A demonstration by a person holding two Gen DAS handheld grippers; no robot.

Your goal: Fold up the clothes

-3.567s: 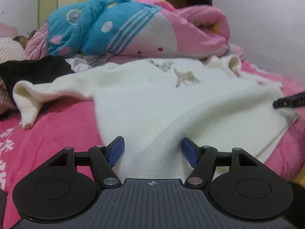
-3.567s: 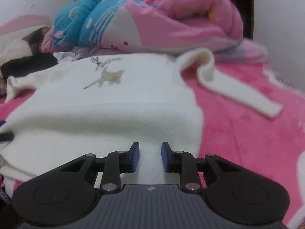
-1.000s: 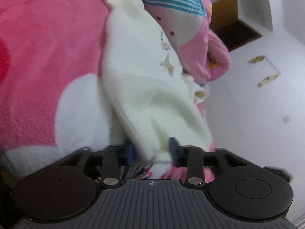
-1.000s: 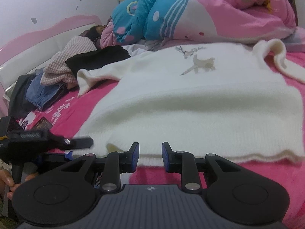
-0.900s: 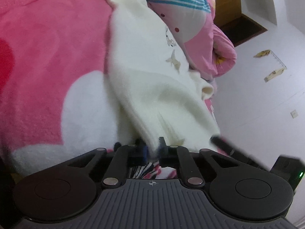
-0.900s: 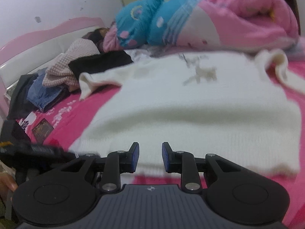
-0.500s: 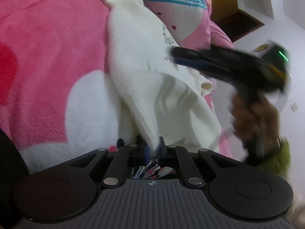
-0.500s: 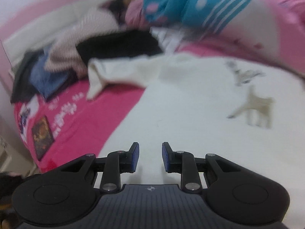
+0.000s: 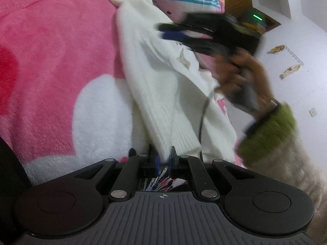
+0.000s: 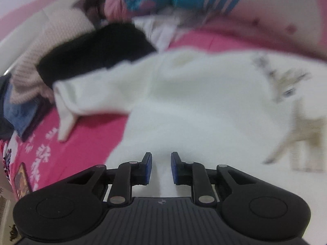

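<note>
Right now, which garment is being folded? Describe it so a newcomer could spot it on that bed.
Start at the pink fleece blanket covering the bed. Spread over it is the cream knit sweater, its ribbed hem corner pinched in the left gripper; the right gripper hovers over its body, jaws closing with nothing between them. Its beige deer motif sets it apart from the black garment and other clothes piled nearby.
</note>
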